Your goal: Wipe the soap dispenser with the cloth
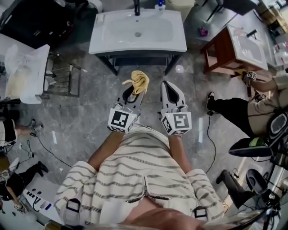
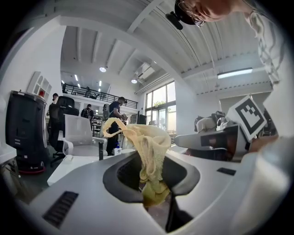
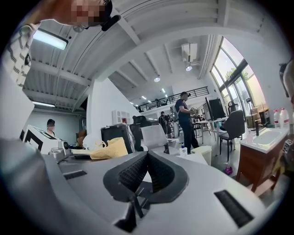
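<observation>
Jaws of your left gripper (image 1: 132, 96) pinch the crumpled yellow cloth (image 1: 138, 81), those of your right gripper (image 1: 168, 86) meet empty (approach step, I judge), so next carry it to the small blue-topped soap dispenser (image 1: 159, 5) at the back rim of the white basin (image 1: 117, 42).

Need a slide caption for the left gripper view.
Left tongs clamp a yellow cloth, with the white sink ahead.

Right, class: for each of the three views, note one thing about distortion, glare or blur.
Head view: evenly lit, sharp, white sink slightly washed out. Left gripper view: fisheye bending, dark corners, windows blown out behind the cloth. Right gripper view: same fisheye curve, a ceiling lamp glaring.
</observation>
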Demonstrator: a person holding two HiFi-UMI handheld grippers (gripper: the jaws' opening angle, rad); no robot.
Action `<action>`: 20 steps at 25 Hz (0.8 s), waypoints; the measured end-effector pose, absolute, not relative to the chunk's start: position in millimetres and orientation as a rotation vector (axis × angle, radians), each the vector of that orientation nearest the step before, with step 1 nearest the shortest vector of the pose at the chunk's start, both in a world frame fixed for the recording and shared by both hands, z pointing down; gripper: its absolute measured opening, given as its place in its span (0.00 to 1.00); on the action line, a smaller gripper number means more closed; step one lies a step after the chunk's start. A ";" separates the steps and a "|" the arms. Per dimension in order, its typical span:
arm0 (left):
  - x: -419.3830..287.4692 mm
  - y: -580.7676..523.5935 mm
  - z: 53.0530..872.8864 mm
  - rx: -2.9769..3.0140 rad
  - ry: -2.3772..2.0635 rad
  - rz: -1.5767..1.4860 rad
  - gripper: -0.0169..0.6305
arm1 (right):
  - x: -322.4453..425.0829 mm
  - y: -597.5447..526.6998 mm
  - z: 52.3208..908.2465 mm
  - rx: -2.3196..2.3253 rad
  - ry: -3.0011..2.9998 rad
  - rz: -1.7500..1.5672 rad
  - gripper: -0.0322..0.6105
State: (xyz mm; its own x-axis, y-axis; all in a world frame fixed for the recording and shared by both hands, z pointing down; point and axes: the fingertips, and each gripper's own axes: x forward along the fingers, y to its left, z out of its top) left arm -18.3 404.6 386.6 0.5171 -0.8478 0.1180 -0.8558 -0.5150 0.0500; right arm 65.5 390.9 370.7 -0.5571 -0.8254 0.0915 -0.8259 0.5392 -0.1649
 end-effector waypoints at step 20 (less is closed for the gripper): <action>-82.7 122.9 358.0 2.780 -1.223 0.115 0.18 | -0.9 129.4 346.9 1.724 -2.582 0.303 0.05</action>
